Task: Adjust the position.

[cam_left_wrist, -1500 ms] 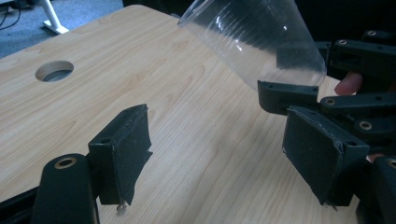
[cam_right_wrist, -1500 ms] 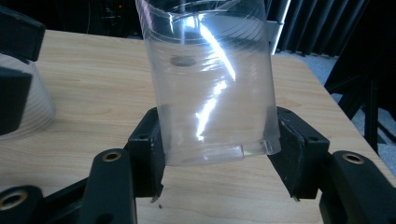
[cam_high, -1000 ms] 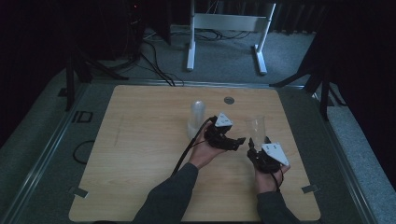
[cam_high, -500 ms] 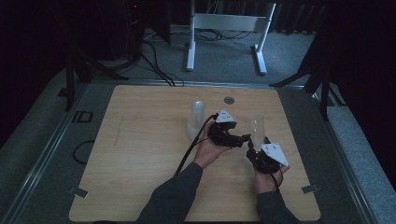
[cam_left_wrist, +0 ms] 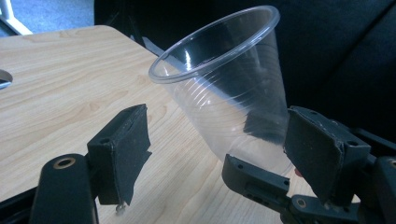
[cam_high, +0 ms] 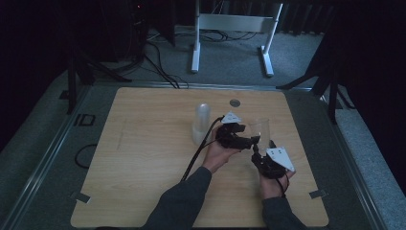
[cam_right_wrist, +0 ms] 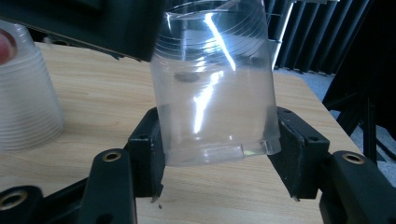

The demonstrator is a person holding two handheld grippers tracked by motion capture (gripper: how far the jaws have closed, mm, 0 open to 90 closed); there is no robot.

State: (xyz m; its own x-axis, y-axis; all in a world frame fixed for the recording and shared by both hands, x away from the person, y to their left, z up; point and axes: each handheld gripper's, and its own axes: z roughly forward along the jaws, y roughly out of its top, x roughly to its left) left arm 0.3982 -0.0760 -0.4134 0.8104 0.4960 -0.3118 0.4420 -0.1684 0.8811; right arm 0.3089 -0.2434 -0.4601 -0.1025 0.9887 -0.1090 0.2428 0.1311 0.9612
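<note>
Right gripper (cam_high: pixel 261 149) pinches the cup (cam_right_wrist: pixel 215 84) base, right of table (cam_high: pixel 143 143) centre. Left gripper (cam_left_wrist: pixel 224 154) is spread beside it. Excess squeeze may crush the thin wall; the cup may slip.

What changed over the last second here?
The left tool moved right toward the clear cup and now sits open beside it. The right tool stayed clamped on the cup's base, and the stack of cups kept its place on the table.
</note>
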